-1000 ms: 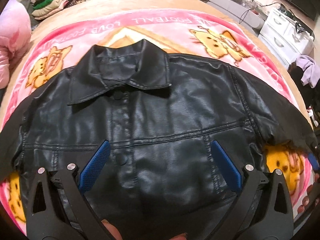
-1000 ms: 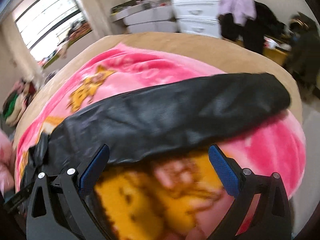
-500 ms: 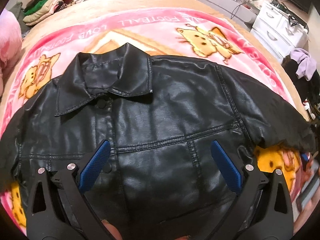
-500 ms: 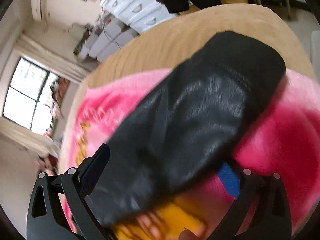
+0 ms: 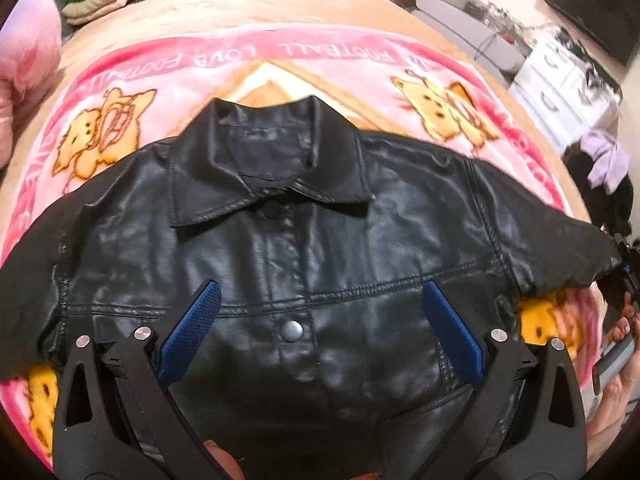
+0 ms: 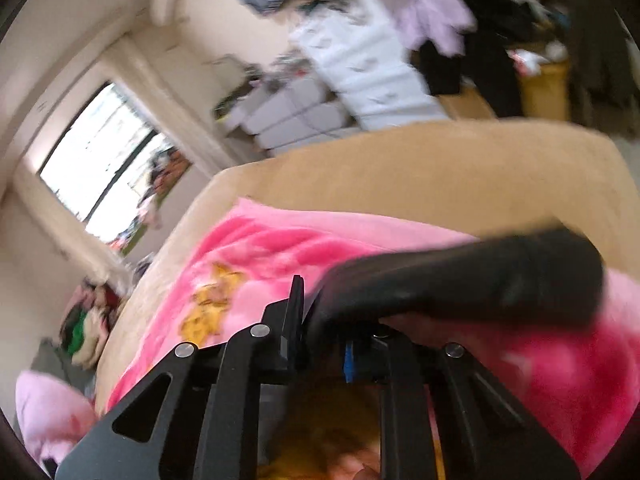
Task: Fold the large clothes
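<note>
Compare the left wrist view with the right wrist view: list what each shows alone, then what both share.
Only the left wrist view: the whole black jacket lying front up, its collar and snap button, with the left gripper open above the jacket's front.
Only the right wrist view: the right gripper, whose fingers have just closed on the jacket's sleeve, and the window.
Both: the pink cartoon blanket, the tan bed cover, the white drawers and the sleeve.

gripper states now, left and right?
Left gripper: open, empty, above the black jacket.
Right gripper: jaws just closed, shut on the jacket sleeve.
</note>
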Available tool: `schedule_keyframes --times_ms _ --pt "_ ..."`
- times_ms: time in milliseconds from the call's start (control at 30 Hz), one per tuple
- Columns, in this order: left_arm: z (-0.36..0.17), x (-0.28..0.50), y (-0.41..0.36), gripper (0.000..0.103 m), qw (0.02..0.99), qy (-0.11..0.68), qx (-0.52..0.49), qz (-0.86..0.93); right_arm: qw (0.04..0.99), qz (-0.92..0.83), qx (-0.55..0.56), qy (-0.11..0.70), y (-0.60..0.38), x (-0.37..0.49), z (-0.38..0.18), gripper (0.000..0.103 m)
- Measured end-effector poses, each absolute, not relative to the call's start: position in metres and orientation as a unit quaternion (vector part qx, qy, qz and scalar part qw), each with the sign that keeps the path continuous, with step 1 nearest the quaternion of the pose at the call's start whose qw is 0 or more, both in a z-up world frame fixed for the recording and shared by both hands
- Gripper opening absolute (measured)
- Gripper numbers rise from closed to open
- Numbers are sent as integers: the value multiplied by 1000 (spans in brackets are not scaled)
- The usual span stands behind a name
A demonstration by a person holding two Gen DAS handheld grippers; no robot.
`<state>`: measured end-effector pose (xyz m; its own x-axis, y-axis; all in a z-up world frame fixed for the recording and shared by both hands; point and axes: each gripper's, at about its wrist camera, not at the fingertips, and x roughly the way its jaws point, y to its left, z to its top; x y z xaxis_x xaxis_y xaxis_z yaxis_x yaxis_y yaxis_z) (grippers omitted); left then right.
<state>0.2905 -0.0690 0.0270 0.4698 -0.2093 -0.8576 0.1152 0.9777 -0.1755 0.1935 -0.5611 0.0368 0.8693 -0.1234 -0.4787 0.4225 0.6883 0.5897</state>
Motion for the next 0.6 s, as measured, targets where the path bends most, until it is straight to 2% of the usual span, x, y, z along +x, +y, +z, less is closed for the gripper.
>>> schedule_keyframes --times_ms 300,500,600 --pt "45 291 -23 94 842 511 -129 -114 956 -14 229 183 -456 232 132 13" --pt "63 283 16 94 847 498 -154 -103 969 77 133 191 -369 259 163 13" --pt "75 279 37 94 854 484 -165 -98 965 138 74 209 -310 267 160 13"
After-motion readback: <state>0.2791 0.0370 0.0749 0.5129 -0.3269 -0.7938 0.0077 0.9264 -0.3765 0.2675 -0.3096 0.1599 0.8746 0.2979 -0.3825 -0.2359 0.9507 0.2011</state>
